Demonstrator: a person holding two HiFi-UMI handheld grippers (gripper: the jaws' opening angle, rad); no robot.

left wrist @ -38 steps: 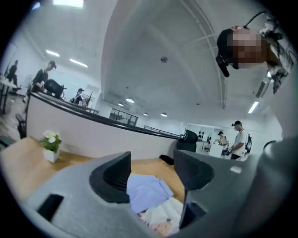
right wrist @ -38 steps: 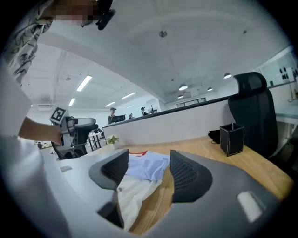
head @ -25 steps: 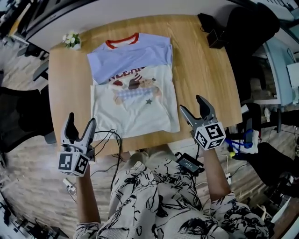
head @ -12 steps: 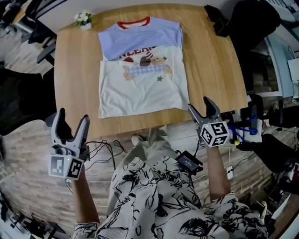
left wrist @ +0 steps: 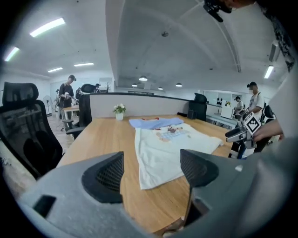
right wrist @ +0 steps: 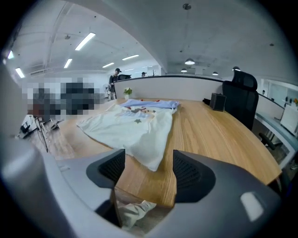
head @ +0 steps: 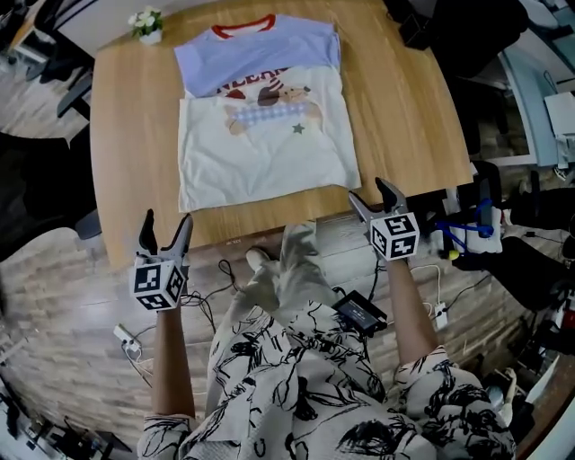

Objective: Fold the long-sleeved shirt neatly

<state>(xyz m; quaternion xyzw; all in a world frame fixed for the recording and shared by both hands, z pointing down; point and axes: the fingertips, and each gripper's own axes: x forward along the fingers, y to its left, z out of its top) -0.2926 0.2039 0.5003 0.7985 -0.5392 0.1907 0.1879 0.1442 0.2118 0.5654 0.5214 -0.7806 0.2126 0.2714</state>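
The long-sleeved shirt (head: 265,135) lies flat on the wooden table (head: 135,162), red collar at the far end. Its blue sleeves are folded across the chest and the white body reaches toward me. It also shows in the left gripper view as shirt (left wrist: 163,148) and in the right gripper view as shirt (right wrist: 135,130). My left gripper (head: 166,225) hangs open and empty just off the table's near edge, left of the hem. My right gripper (head: 370,193) is open at the near edge by the hem's right corner, its jaws having just narrowed slightly with nothing between them. Each gripper's own view shows wide, empty jaws: left gripper (left wrist: 151,169), right gripper (right wrist: 148,169).
A small flower pot (head: 146,22) stands at the table's far left corner. A black office chair (head: 458,36) and a black box (right wrist: 216,101) sit at the far right. Cables (head: 216,269) and a power brick (head: 359,313) lie on the floor by my legs.
Both grippers have dropped lower. The left one swung in from the far left toward the table's near edge, and the right one came down beside the hem's right corner.
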